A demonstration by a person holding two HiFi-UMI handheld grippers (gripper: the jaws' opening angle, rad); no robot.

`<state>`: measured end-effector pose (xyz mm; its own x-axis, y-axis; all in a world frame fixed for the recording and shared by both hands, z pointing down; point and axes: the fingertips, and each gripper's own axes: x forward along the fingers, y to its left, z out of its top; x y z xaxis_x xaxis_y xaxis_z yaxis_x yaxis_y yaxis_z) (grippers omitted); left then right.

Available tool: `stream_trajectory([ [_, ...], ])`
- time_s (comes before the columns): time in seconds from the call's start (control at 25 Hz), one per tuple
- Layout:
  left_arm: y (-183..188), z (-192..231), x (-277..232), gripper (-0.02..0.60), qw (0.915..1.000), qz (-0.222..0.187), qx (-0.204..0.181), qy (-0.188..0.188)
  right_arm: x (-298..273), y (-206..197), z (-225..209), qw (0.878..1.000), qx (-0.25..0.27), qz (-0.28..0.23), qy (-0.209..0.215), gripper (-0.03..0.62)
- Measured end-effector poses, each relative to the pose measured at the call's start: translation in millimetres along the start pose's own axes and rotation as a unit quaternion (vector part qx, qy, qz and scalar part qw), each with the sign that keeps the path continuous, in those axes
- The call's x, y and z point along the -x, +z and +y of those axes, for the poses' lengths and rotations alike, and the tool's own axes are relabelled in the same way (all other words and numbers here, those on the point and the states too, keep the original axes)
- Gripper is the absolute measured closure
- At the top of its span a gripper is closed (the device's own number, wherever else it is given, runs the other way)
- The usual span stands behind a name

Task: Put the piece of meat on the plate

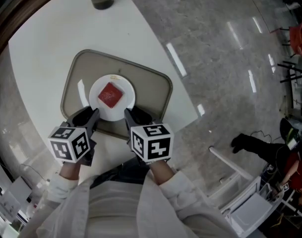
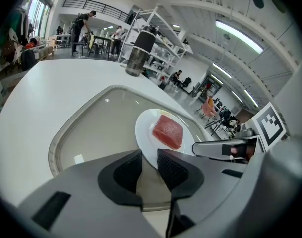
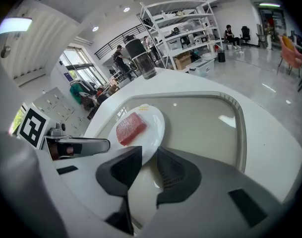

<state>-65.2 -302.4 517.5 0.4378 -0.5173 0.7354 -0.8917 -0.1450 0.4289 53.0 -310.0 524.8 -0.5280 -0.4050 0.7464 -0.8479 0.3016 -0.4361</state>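
Sitting at the centre of a white plate (image 1: 97, 104), the piece of meat (image 1: 110, 94) lies on a tray (image 1: 153, 88) on the white counter (image 1: 46, 43). Left tool (image 2: 149, 163) and right tool (image 3: 149, 166) flank the plate's near rim, both released, grasping nothing.

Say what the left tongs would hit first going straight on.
Probably the near rim of the round white plate, just ahead of the left tongs, before the red meat piece; depth unclear.
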Motion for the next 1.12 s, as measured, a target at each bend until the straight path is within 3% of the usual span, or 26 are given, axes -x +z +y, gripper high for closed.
stream_trajectory([
  [0.36, -0.4, 0.9, 1.8, 0.484, 1.0, -0.007, 0.003, -0.001, 0.1, 0.1, 1.5, 1.0, 0.011, -0.005, 0.002, 0.497],
  [0.56, 1.4, 2.9, 7.0, 0.485, 0.9998, -0.02, -0.005, 0.001, 7.2, -1.7, -2.8, 0.999, 0.019, -0.016, -0.027, 0.497],
  [0.76, -0.9, -0.1, 17.3, 0.485, 0.9994, -0.028, -0.017, -0.005, 20.5, -1.7, 0.3, 0.999, 0.017, -0.038, -0.028, 0.498],
  [0.96, -6.1, -10.3, 42.9, 0.489, 0.9978, -0.06, -0.021, -0.02, 45.1, 0.5, 22.9, 0.996, 0.017, -0.089, 0.002, 0.51],
  [1.12, -7.4, -18.2, 71.8, 0.555, 0.9936, -0.101, -0.038, -0.032, 71.5, -4.4, 51.0, 0.988, 0.015, -0.151, 0.04, 0.549],
])
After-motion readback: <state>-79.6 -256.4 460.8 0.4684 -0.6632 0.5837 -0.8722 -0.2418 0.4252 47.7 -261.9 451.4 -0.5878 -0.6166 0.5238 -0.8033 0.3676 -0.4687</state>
